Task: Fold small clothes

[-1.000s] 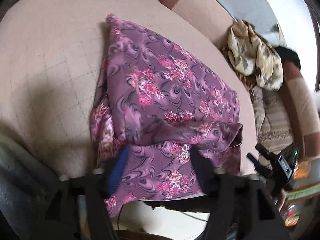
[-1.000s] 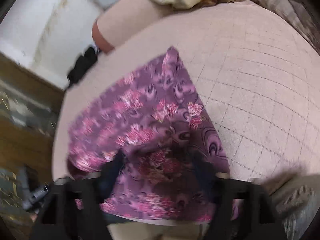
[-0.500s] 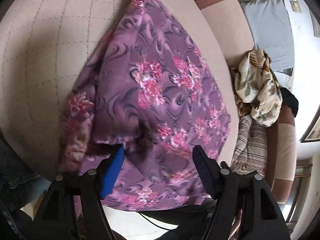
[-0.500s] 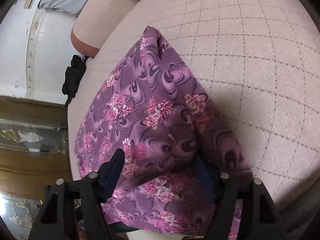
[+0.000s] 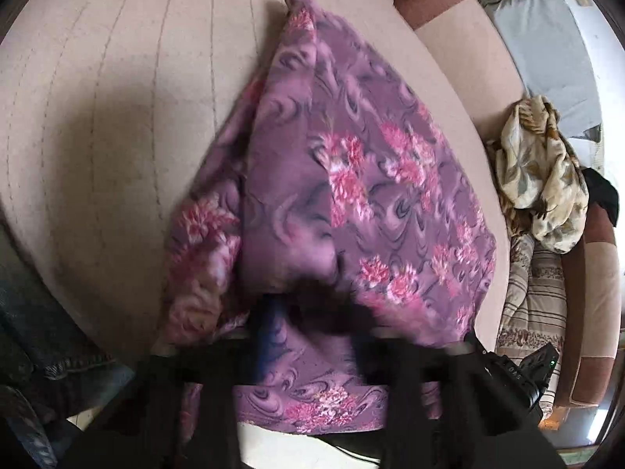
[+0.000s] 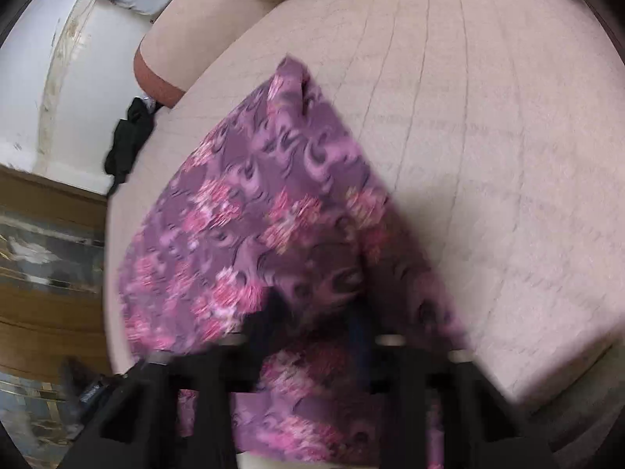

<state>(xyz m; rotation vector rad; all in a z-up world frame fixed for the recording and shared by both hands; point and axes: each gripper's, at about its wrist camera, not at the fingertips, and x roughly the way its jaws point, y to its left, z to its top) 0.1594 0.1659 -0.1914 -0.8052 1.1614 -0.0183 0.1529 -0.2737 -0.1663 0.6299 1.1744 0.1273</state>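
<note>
Fingers (image 5: 269,324) of our left gripper (image 5: 312,312) and right gripper (image 6: 312,320) are both closed on the purple floral fabric garment (image 5: 351,179), lying on the beige quilted cushion (image 5: 117,97).

Soft daylight, brightest at white wall (image 6: 47,90). Gripper shadow cast on beige cushion (image 5: 117,125). Both views motion-blurred; fisheye edges bent, corners vignetted.
</note>
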